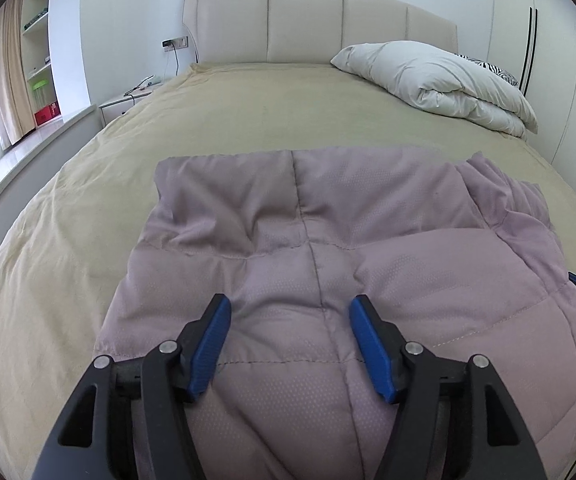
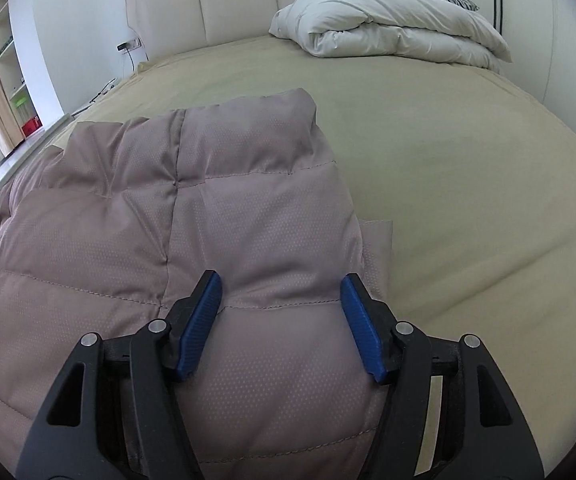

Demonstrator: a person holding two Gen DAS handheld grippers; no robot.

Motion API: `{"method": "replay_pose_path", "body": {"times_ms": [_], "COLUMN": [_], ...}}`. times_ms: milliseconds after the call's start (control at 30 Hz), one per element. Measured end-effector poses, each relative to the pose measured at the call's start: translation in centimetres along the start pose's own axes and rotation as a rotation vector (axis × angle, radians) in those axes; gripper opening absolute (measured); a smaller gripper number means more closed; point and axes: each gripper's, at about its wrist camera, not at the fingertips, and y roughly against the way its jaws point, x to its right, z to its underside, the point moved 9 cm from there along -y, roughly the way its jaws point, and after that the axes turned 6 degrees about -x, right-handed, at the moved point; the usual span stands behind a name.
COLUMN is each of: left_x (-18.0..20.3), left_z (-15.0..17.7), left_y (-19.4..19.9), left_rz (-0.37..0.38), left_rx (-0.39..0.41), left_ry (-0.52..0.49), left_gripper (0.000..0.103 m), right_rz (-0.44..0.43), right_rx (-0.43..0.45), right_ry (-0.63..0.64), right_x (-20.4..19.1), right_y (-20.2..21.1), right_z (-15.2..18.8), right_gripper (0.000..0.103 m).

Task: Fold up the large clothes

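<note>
My left gripper [image 1: 290,316] and right gripper [image 2: 281,294] hover, jaws apart, over the puffy jacket [image 1: 308,240] (light, slippery, probably springy); I'd pinch a quilted seam near the bed [image 1: 68,200] edge.

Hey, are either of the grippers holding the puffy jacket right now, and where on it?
Neither. The left gripper and right gripper both stand open over the quilted jacket, gripping nothing.

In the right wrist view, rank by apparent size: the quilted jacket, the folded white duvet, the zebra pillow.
1. Quilted jacket, though it lies nearest the camera, which inflates it.
2. Folded white duvet.
3. Zebra pillow, mostly hidden behind the duvet.
</note>
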Motion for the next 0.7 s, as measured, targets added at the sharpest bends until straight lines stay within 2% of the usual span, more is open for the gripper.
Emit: {"method": "replay_pose_path", "body": {"times_ms": [167, 700], "left_x": [-0.5, -1.1], "left_z": [0.3, 0.7], "left_y": [-0.8, -1.3], "left_rz": [0.05, 0.104], "left_rx": [0.01, 0.042], "left_ry": [0.025, 0.057], "left_gripper": [0.067, 0.067], "right_rz": [0.004, -0.018], "right_rx": [0.022, 0.047], "right_ry": [0.003, -0.012], "right_x": [-0.1, 0.4], "right_y": [-0.5, -1.1], "right_z": [0.5, 0.6], "right_gripper": [0.061, 0.061]}}
